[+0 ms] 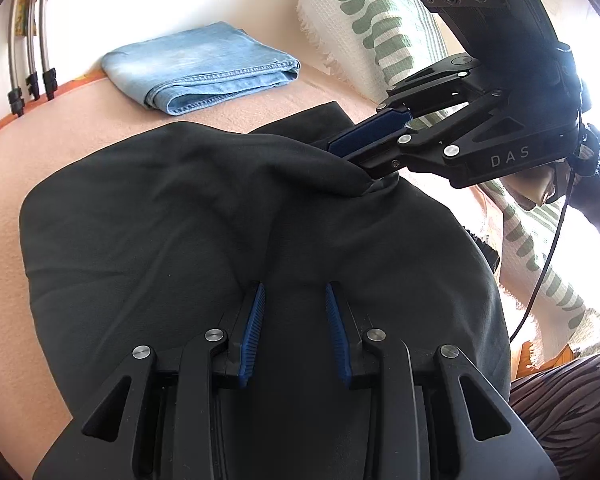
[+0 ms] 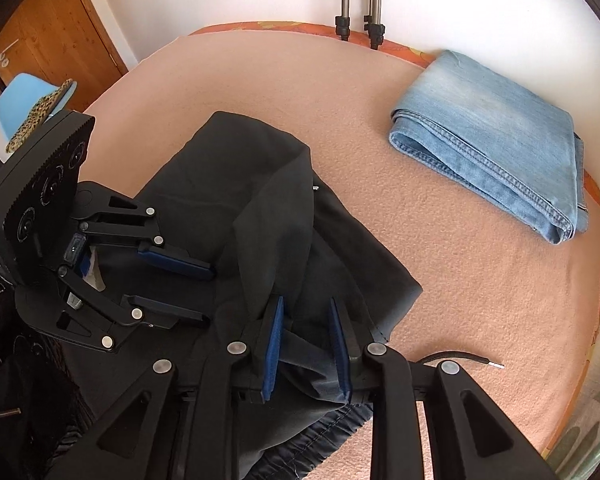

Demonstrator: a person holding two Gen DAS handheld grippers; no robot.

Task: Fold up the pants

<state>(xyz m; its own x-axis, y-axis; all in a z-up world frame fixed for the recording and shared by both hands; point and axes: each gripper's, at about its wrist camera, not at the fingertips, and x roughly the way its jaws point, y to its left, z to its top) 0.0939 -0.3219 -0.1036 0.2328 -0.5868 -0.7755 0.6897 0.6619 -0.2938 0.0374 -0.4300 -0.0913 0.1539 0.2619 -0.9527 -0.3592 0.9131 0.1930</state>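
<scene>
Black pants (image 1: 160, 220) (image 2: 240, 184) lie crumpled on a pink blanket (image 1: 4, 184) (image 2: 480, 300). My left gripper (image 1: 294, 286) (image 2: 209, 294) points down into their near part. Its blue pads stand a little apart with dark cloth filling the gap, and creases run to both tips. My right gripper (image 2: 306, 302) (image 1: 348, 158) is shut on a bunched fold at the pants' right edge. The cloth it holds is raised off the blanket, and a flap drapes from it. The elastic waistband shows under the right gripper in the right wrist view.
Folded light-blue jeans (image 1: 204, 72) (image 2: 492, 140) sit at the far side of the blanket. Metal legs (image 1: 32, 60) (image 2: 360, 0) stand against the wall. A green-patterned white cloth (image 1: 364, 20) hangs on the right. A black cord (image 2: 460, 358) lies near the pants. A blue chair (image 2: 24, 92) stands by a wooden door.
</scene>
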